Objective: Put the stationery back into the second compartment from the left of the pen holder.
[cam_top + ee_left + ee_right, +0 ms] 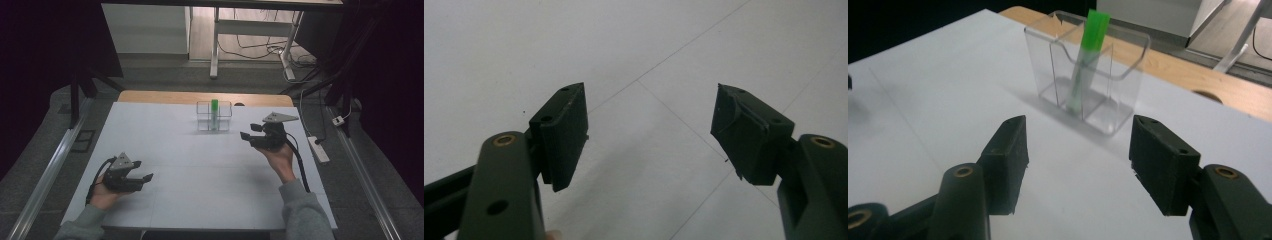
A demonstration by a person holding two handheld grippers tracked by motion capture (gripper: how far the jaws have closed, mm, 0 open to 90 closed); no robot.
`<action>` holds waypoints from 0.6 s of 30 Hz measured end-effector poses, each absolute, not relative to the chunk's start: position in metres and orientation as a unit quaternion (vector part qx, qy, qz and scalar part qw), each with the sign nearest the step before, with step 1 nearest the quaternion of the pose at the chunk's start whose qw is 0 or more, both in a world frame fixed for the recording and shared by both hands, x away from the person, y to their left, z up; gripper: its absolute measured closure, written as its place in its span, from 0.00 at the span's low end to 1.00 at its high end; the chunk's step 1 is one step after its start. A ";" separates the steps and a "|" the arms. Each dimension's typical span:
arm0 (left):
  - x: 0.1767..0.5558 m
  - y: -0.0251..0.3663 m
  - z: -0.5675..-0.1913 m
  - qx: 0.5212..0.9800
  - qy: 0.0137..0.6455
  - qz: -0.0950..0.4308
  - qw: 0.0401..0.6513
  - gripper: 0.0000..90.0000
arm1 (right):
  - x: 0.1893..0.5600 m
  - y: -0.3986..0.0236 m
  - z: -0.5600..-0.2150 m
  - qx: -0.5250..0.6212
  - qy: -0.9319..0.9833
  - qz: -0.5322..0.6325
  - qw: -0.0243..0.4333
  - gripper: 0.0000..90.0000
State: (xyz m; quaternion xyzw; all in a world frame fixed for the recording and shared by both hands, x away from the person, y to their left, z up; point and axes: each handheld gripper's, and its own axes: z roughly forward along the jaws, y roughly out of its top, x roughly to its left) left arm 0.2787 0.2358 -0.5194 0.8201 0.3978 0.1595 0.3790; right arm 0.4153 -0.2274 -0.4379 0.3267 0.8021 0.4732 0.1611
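In the high view, the left hand-held gripper (145, 178) sits at the lower left of the frame, held low over the white surface (200, 165), with its grey three-cornered plate on top and its cable looping off at the left. In the left gripper view its two black jaws stand wide apart with nothing between them, only the bare surface and its thin seam lines beyond

Farther up and at the right of the high view, the right hand-held gripper (245, 136) is held above the surface and points toward the frame's left, its cable trailing down past the grey sleeve. In the right gripper view (1075, 160) its jaws are parted and grip nothing

Beyond it, near the far edge of the surface at upper centre of the high view, stands a clear holder (214, 116) with compartments. A green marker (214, 111) stands nearly upright in it; in the right gripper view the marker (1087, 57) leans slightly in a middle compartment of the holder (1113, 95), just ahead of the open jaws and apart from them
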 end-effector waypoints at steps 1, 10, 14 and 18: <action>0.279 0.236 -0.519 0.820 0.398 0.159 0.379 0.34 | 0.411 -0.231 -0.439 0.327 0.803 0.471 0.162 0.45; 0.278 0.235 -0.519 0.819 0.400 0.158 0.380 0.34 | 0.374 -0.262 -0.460 0.335 0.808 0.458 0.157 0.45; 0.279 0.235 -0.519 0.819 0.400 0.157 0.379 0.34 | 0.362 -0.276 -0.471 0.344 0.810 0.447 0.160 0.45; 0.279 0.235 -0.519 0.819 0.400 0.157 0.380 0.34 | 0.354 -0.291 -0.479 0.353 0.810 0.438 0.167 0.45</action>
